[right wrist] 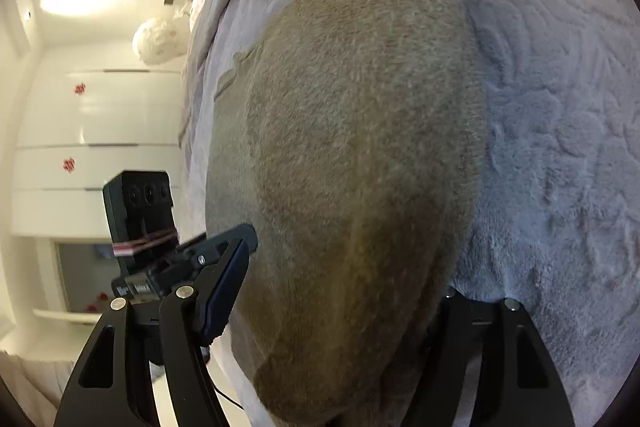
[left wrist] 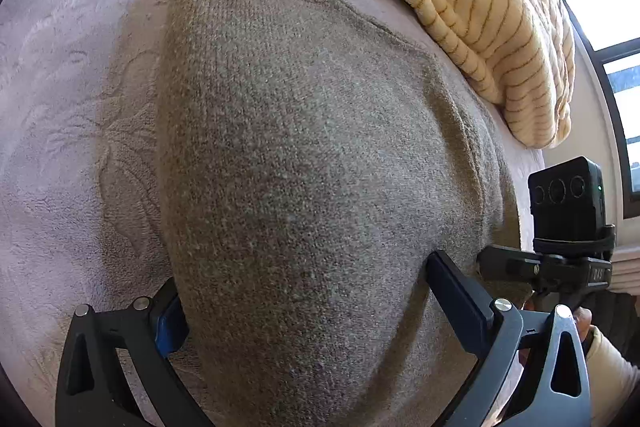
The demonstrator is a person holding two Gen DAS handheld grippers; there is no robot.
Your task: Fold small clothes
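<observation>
Left wrist: sweater (left wrist: pixel 304 155) hem lies beside striped garment (left wrist: pixel 480 7).

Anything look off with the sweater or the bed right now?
Nothing stands out. The brown sweater lies smooth on the blanket, with no wrinkles or damage showing. The striped garment sits bunched beside it, apart from it.

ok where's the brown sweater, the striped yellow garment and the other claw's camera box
brown sweater (left wrist: pixel 320 155): left wrist view, middle of its knit front
striped yellow garment (left wrist: pixel 480 19): left wrist view, on its folded bulk
camera box (left wrist: pixel 566 187): left wrist view, lens face
</observation>
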